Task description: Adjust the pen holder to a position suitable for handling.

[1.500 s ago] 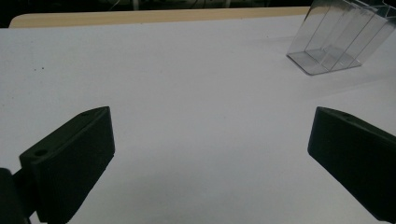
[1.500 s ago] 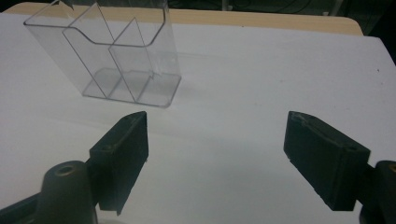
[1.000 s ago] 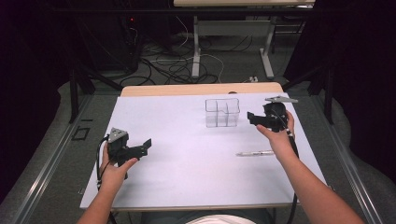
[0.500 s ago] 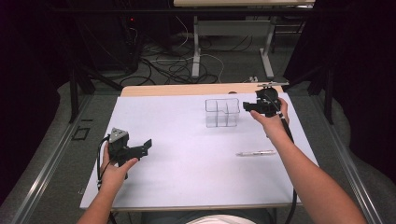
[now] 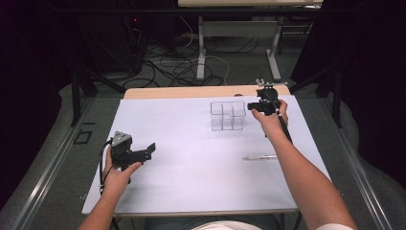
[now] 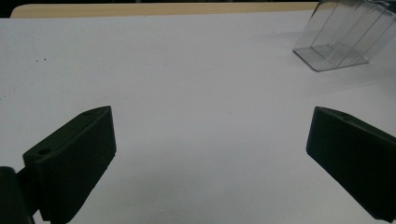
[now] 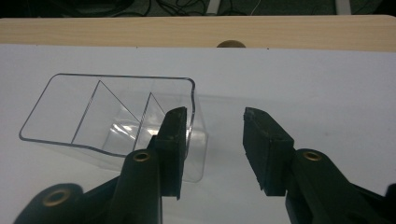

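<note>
**Now the right gripper closes in on the clear organizer**

Now the right gripper sits at the right-hand end of the clear organizer, farther up the white table than a second ago, when it hung nearer the pen. Its jaws have just been closing. In the right gripper view one jaw stands in front of the organizer's end wall and the other off to the right over bare table. Nothing is between them, and the pads press on nothing, so they are half-closed and empty. Likely a grab at that wall, or a nudge, comes next.

The organizer stands upright toward the table's far edge. The pen lies nearer the person than the organizer and to its right, untouched.

The left gripper stays well to the left of the organizer, near the front edge, jaws spread wide over empty table.
</note>
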A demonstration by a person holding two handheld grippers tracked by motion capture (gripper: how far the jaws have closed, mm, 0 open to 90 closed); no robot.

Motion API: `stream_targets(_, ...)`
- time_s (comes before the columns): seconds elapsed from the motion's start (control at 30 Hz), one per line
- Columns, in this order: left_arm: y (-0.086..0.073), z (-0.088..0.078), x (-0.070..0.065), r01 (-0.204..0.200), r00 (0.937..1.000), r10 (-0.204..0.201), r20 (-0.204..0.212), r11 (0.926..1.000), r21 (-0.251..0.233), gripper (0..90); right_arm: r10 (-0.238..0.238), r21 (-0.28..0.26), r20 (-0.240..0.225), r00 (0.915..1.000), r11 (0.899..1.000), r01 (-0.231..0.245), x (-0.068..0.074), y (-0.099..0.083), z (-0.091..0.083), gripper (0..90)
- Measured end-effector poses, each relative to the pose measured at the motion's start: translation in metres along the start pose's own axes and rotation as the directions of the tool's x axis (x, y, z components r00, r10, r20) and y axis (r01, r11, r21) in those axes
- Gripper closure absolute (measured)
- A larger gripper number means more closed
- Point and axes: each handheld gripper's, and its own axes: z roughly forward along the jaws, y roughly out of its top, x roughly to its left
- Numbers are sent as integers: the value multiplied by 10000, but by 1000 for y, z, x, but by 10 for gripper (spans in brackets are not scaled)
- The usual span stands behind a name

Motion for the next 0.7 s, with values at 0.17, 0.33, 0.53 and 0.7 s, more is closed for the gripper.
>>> stream_targets(0.17,0,0,0,-3,10000,3,-8,10000,2,18,135,231,-174,9998,9996,-131,3,-1,8,649)
stream_targets(0.33,-1,1,0,39,10000,-39,-7,10000,6,21,-46,423,-274,9996,9991,57,9,-4,16,656)
stream_targets(0.53,-2,2,-1,106,9999,-106,3,9999,40,23,-45,679,-262,9996,9977,62,17,-8,28,663)
stream_targets(0.7,-2,2,-1,55,10000,-55,-14,10000,65,23,-170,863,1,9999,9961,169,20,-11,37,701)
